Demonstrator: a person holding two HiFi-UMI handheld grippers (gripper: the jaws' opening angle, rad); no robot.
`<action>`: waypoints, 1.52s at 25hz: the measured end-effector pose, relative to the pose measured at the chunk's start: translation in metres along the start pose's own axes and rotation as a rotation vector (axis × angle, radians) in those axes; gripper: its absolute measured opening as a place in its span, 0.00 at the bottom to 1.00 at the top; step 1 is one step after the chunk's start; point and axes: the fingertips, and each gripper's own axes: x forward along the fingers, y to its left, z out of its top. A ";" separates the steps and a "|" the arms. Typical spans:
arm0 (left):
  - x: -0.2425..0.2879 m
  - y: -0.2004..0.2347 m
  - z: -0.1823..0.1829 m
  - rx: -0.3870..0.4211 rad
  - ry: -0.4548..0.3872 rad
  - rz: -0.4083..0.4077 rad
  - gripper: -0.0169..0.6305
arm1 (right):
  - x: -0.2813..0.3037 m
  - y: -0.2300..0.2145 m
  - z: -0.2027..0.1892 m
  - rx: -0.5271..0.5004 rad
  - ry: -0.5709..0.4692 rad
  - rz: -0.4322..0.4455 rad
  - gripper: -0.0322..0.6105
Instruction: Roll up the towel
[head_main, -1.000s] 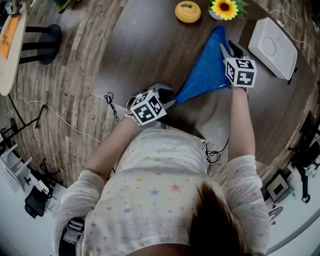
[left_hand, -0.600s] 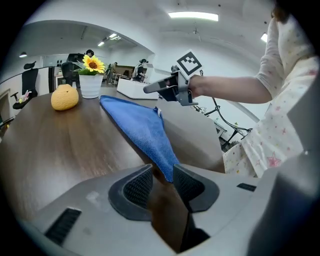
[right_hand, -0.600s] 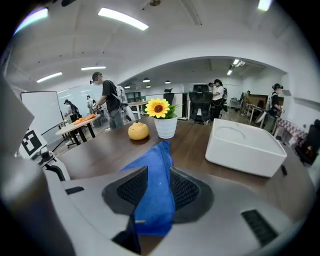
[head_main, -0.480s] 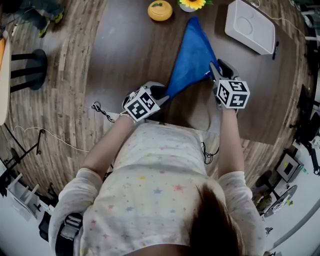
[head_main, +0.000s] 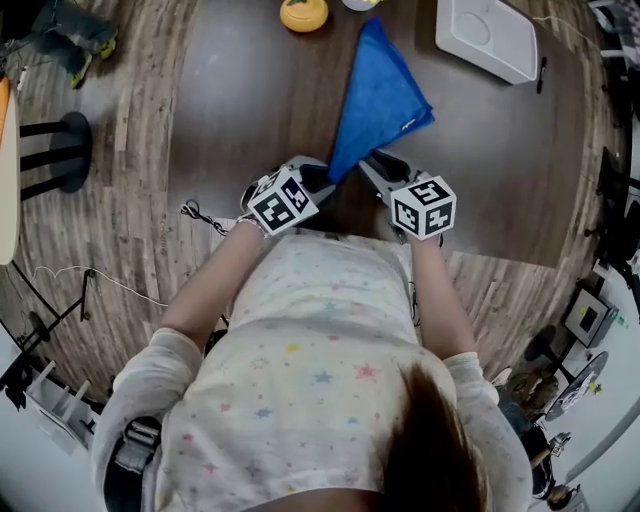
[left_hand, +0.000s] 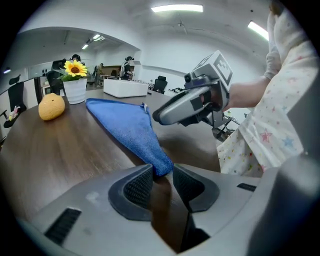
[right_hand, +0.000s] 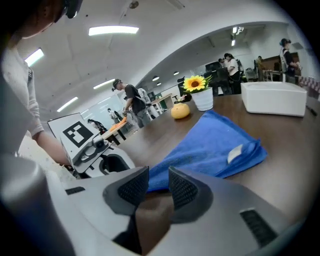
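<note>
The blue towel (head_main: 380, 100) lay on the dark worktop (head_main: 250, 90), narrowing to a point near the person. The left gripper (head_main: 322, 180) had its jaws clamped on that near corner. Just beside it, the right gripper (head_main: 375, 165) held its jaws slightly apart with nothing between them, the towel's edge just beyond

Yellow fruit (head_main: 303, 14), white box (head_main: 487, 36), sunflower pot (left_hand: 75, 90)

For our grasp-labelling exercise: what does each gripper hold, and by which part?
The left gripper pinches the blue towel by its near corner. The right gripper holds nothing: its jaws stand apart with nothing between them.
</note>
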 end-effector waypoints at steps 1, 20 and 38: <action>-0.001 -0.001 -0.002 0.004 0.000 0.001 0.22 | 0.004 0.012 -0.004 -0.006 0.009 0.044 0.24; -0.024 0.003 -0.012 0.038 0.009 0.051 0.22 | 0.048 0.051 -0.050 -0.450 0.296 0.086 0.12; -0.011 0.029 0.034 0.202 -0.046 0.056 0.22 | 0.035 0.023 -0.005 -0.268 0.269 0.159 0.07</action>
